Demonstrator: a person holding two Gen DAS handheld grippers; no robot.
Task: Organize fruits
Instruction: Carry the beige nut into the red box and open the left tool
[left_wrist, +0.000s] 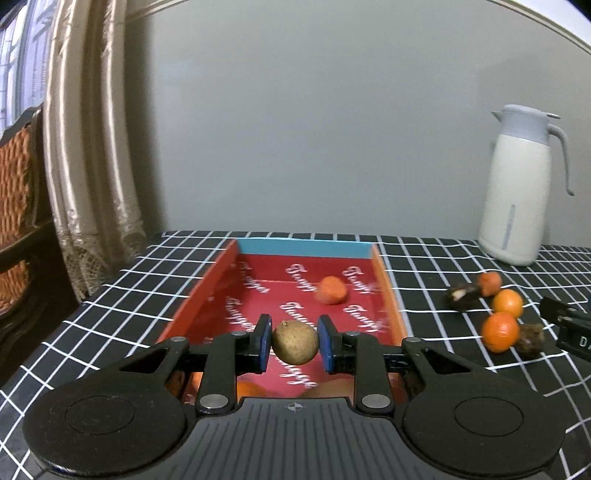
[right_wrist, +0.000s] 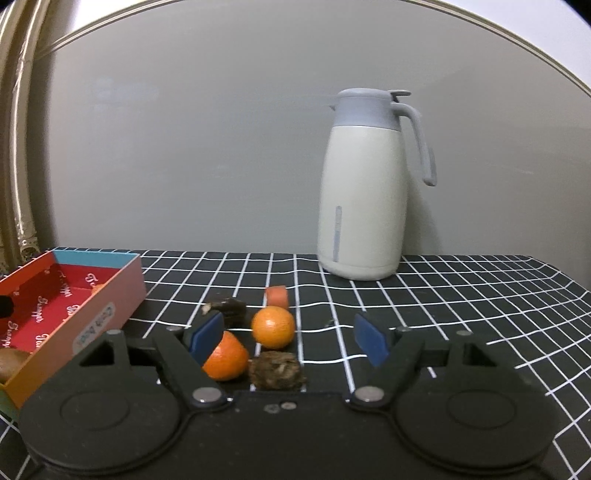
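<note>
Left wrist view: left tool (left_wrist: 295, 341) clenched on a brown fruit (left_wrist: 295, 342), pads pressing its opposite sides at the widest girth, above the near end of the red tray (left_wrist: 391, 291). Round, matte, rough-skinned; probably light and firm, little risk of slipping. Orange piece (left_wrist: 331, 290) inside the tray, on printed card floor. Low card walls, far wall blue.

Right wrist view: right tool (right_wrist: 290, 338) released, jaws wide, nothing between the pads. Ahead on the checked table (right_wrist: 443, 295): two oranges (right_wrist: 273, 327), smooth, glossy, spherical, likely to roll; best taken across the middle. Dark lumpy piece (right_wrist: 277, 370) nearest, looking soft and crumbly: light grip advisable. Cream jug (right_wrist: 364, 184) behind, hard, smooth.
</note>
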